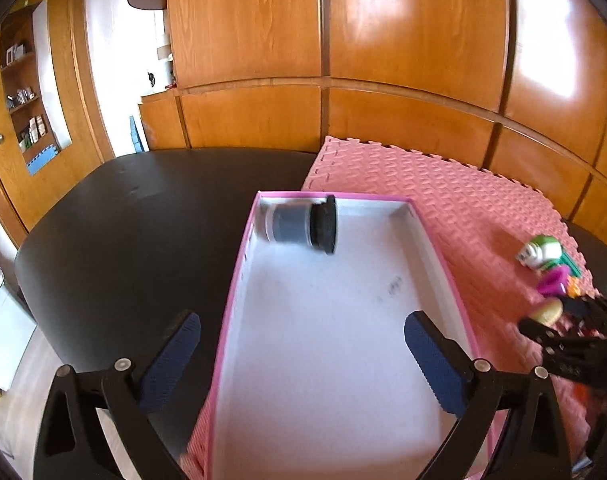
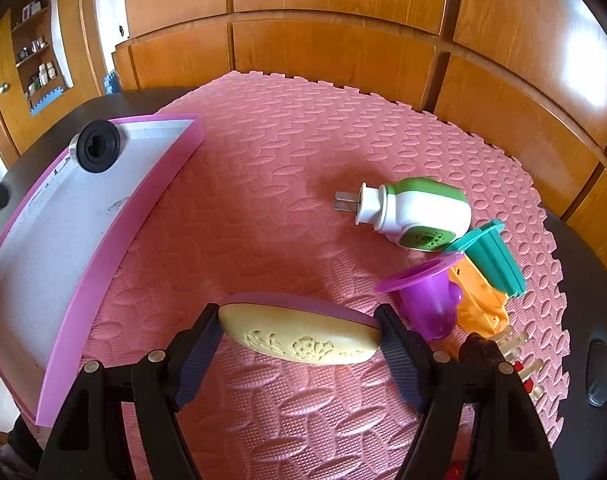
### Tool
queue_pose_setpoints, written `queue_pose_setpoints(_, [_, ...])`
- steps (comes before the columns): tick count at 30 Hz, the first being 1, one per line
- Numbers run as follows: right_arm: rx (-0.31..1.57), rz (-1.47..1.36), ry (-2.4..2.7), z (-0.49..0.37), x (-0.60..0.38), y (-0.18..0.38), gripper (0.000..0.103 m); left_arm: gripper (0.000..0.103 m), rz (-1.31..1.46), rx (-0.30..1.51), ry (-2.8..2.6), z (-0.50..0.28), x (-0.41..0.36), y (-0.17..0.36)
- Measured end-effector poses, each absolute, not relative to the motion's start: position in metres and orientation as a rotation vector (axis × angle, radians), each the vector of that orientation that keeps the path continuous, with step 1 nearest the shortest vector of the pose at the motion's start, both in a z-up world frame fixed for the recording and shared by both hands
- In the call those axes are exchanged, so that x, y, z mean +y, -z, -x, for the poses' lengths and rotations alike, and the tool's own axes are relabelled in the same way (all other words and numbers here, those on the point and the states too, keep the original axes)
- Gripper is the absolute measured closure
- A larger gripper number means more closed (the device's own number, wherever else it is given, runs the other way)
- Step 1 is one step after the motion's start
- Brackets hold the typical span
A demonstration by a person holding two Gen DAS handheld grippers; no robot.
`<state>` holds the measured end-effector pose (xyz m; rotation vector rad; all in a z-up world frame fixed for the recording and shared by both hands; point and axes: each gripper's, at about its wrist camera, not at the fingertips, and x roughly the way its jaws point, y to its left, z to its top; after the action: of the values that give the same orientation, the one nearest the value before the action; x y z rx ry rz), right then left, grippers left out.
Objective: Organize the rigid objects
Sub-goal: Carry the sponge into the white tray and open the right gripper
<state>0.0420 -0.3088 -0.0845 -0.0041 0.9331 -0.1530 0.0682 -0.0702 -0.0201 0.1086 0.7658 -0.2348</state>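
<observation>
Soap [image 2: 301,338], yellow and oval, clamped between right gripper [image 2: 299,344] pads at both tips, long axis running left to right, embossed face turned toward the camera, over pink mat [image 2: 263,200]. Beyond on the right, lying on the mat: plug [image 2: 415,212] with prongs pointing left, purple cup [image 2: 423,296] on its side with mouth to the far left, teal mould [image 2: 491,256] and orange piece [image 2: 479,300] touching it. Left gripper [image 1: 303,360] spread wide, gripping nothing, above pink box [image 1: 233,280]. In the box's far left corner: grey cylinder [image 1: 299,224] on its side, axis left to right, black flanged end pointing right. Box partly on the mat, partly on dark table [image 1: 143,208].
</observation>
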Motion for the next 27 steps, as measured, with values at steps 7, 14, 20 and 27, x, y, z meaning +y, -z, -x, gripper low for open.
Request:
queue_pose_setpoints(7, [0.922,0.004,0.164,-0.041,-0.309,0.085,0.025,0.0,-0.123,0.774,0.235,-0.043,-0.07,0.021])
queue_pose_setpoints(14, [0.925,-0.014,0.169,-0.042,-0.31,0.083,0.025,0.0,-0.114,0.785,0.22,-0.037,-0.056,0.025])
queue_pose_setpoints(20, [0.879,-0.104,0.136,-0.039,-0.307,0.056,0.025,0.0,-0.087,0.8,0.214,-0.04,-0.045,0.028])
queue_pose_setpoints(27, [0.852,-0.085,0.001,-0.058,-0.256,0.031,0.025,0.0,-0.034,0.811,0.192,-0.045,-0.026,0.031])
